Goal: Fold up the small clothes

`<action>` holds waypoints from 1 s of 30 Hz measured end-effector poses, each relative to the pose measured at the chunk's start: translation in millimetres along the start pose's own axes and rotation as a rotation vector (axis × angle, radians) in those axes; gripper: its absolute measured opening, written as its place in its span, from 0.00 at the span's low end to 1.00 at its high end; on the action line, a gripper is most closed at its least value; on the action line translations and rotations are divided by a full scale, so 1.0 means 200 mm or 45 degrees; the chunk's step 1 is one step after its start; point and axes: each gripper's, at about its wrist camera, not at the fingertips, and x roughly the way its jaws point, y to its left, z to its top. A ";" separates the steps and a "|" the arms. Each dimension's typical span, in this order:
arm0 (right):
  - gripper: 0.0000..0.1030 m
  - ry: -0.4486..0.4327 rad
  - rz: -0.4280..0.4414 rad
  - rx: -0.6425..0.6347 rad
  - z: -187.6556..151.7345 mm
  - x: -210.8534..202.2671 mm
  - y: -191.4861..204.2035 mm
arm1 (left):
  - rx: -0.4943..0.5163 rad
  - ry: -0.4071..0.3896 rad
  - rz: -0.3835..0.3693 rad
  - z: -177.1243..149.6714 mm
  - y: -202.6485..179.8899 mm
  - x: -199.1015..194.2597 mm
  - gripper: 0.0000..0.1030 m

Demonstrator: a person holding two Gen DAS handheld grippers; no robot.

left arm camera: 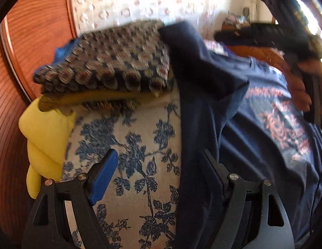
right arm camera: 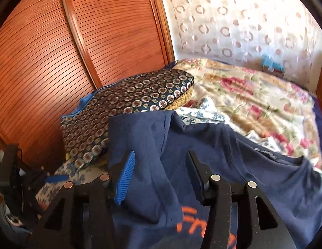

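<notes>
Left wrist view: the left gripper (left arm camera: 159, 166), jaws spread wide and empty, hangs over a blue-flowered sheet (left arm camera: 129, 145) beside a navy T-shirt (left arm camera: 254, 124). The soft, creased shirt lies flat with its sleeve folded inward (orange print facing up), long axis running near to far.

Right wrist view: the right gripper (right arm camera: 160, 167) stands parted over the shirt's folded sleeve, pads not pressing it. A circle-patterned cushion (right arm camera: 127, 95) lies far left.

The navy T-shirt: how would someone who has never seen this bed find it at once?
Start at the bed with its floral bedspread, beside the wooden slatted doors. Near the circle-patterned cushion lies the navy T-shirt. It is the only plain dark fabric, with orange lettering on it.
</notes>
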 end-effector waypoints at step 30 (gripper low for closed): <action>0.19 -0.055 -0.305 0.184 -0.08 -0.13 -0.13 | 0.009 0.002 -0.010 0.00 -0.02 0.01 0.84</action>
